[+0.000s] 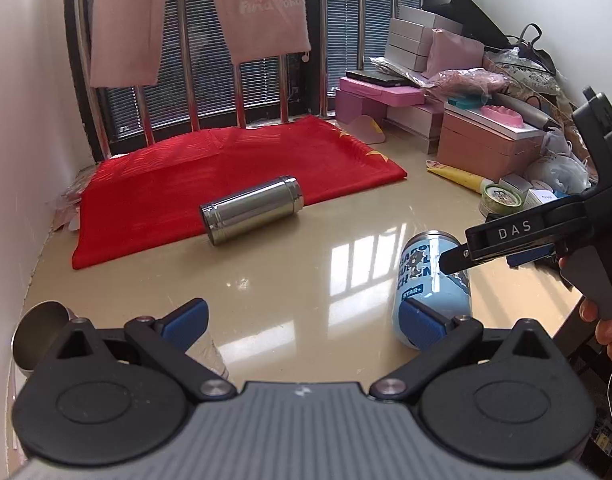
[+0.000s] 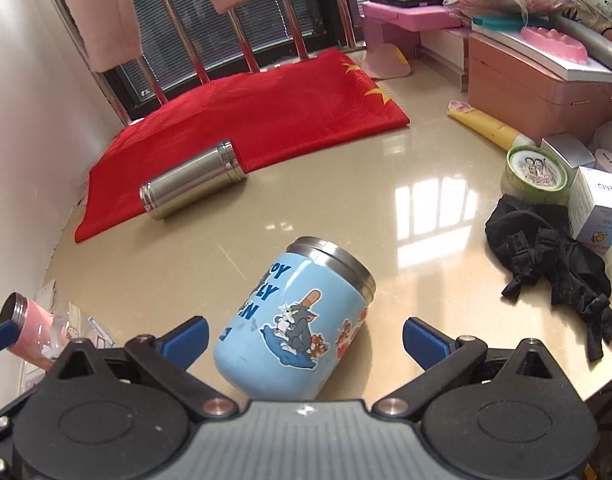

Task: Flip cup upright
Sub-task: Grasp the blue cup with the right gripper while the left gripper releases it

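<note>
Two grippers, both with fingers spread wide, holding nothing. Right gripper [image 2: 305,338] straddles the light-blue cartoon-print cup with steel rim [image 2: 293,320], pads clear of it; cup lies tilted on its side near the table's [image 2: 346,208] front edge. Left gripper [image 1: 301,326] sits just left of it. Farther back: shiny steel cylindrical flask [image 2: 193,179] lying on its side, half on the red cloth [image 2: 245,120] by the far-left corner.

White walls [image 1: 21,128], slatted window blinds [image 1: 209,92], glossy beige table [image 1: 306,280]
</note>
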### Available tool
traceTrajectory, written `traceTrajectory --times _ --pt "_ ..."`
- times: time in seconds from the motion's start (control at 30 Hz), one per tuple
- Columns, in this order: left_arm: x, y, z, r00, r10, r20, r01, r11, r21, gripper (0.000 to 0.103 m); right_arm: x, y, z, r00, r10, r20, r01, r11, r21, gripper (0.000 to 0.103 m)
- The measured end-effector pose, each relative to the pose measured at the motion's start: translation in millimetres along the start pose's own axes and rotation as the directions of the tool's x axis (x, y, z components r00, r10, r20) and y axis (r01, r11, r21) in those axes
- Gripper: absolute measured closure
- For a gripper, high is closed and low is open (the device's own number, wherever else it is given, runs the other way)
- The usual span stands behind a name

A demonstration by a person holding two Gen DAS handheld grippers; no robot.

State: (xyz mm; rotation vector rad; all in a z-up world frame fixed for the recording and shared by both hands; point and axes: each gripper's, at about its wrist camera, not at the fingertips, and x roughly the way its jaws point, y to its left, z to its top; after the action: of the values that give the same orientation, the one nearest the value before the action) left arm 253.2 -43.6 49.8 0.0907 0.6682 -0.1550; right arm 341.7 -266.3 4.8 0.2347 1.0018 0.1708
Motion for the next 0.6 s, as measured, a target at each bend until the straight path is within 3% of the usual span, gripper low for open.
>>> traceTrajectory --times 0.13,0.27,0.5,0.6 --pt "-8.7 18.8 -4.9 1.000 0.008 0.007 -0.007 1.000 -0.016 0.000 30.2 12.0 12.6 0.992 -0.064 -0.111 0.071 0.996 0.054 0.000" --pt "-2.1 26.2 -9.3 1.000 0.002 -0.028 -0.001 0.999 0.037 0.000 59.3 6.1 18.7 0.976 -0.093 -0.197 0.125 0.980 0.153 0.000" --pt "15.2 21.5 -16.5 0.997 -0.006 -0.077 0.020 0.984 0.179 0.000 86.2 1.5 17.8 0.961 -0.116 -0.253 0.171 0.963 0.209 0.000" --pt "19.0 20.2 -17.2 0.997 -0.015 -0.075 0.030 0.980 0.197 0.000 95.4 -0.2 17.0 0.953 -0.126 -0.277 0.189 0.959 0.212 0.002"
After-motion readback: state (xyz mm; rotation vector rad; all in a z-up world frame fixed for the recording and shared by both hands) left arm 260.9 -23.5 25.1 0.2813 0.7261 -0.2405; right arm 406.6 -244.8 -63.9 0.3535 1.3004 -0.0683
